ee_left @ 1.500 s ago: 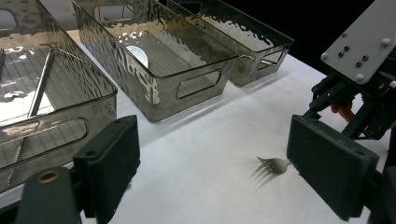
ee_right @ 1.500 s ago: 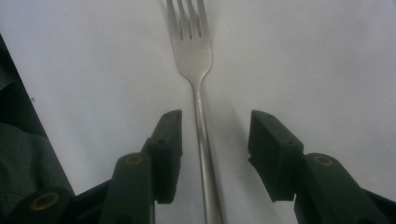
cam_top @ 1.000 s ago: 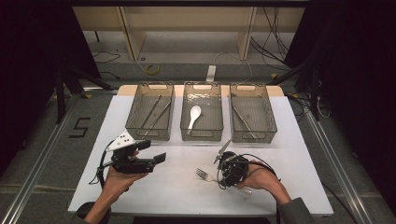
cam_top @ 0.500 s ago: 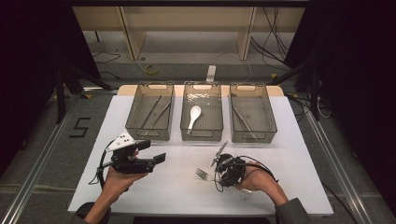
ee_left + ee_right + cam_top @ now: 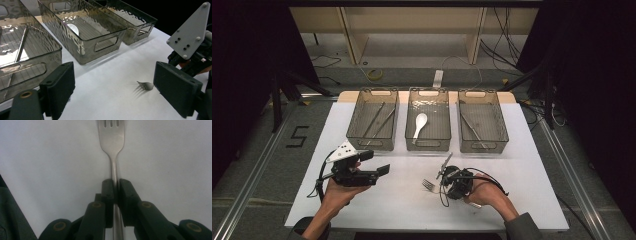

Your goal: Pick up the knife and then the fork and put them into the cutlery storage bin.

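The right gripper (image 5: 115, 185), jaws just closing, clamps the shiny metal fork's (image 5: 112, 137) handle before the three smoky plastic bins (image 5: 427, 145); next, lifting it binward, while the left gripper (image 5: 377, 165) gapes.

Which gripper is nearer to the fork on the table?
Right. The right gripper has just been closing its fingers on the fork, gripping its handle. The left gripper stands open, well off to the fork's left, apart from it.

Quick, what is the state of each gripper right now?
Left gripper: open, holding nothing.
Right gripper: its jaws have just been closing and are now shut on the fork handle.
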Tool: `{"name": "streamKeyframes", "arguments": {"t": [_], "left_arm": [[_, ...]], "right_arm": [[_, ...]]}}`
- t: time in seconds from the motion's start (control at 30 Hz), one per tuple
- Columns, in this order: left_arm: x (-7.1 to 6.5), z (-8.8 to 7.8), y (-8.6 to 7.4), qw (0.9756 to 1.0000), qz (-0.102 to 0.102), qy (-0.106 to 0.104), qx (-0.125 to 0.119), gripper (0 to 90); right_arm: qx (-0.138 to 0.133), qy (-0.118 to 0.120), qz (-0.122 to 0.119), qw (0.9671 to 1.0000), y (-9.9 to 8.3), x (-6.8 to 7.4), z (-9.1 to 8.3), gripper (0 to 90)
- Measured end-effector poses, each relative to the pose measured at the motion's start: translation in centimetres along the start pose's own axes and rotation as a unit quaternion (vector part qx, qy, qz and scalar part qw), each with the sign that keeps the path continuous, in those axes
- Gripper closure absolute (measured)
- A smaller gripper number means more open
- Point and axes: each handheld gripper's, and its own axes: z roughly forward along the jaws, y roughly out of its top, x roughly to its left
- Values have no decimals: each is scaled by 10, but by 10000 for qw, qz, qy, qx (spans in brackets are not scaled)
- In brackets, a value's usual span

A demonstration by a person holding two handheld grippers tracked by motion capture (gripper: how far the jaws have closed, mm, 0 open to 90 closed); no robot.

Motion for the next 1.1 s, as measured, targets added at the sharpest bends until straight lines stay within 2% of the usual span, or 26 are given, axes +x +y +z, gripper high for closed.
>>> {"name": "streamKeyframes", "arguments": {"t": [0.07,0.47,0.5,0.53,0.63,0.83,0.9,1.03,1.1], "left_arm": [[0,0,0,10000,5,0,-1,169],[1,-1,0,10000,-23,1,-22,170],[1,-1,0,10000,-25,1,-24,170],[1,-1,0,10000,-25,5,-18,170],[1,-1,0,10000,-19,-1,-18,170],[2,-2,0,10000,-34,4,-31,170],[2,-1,0,10000,-32,5,-16,170],[1,-1,0,10000,-39,6,-24,170],[1,-1,0,10000,-38,13,-12,170]], "right_arm": [[-3,25,72,10000,1,0,0,844],[-23,117,29,9999,1,-3,-4,855],[-33,116,-40,9999,0,-5,-5,855],[-54,99,20,9999,-1,-5,-6,856],[-171,73,60,9998,-3,-8,-12,856],[-514,5,315,9982,-7,-17,-26,857],[-651,-10,413,9970,-8,-21,-31,857],[-1122,181,638,9915,-12,-30,-43,857],[-1215,173,681,9901,-14,-33,-46,857]]}}
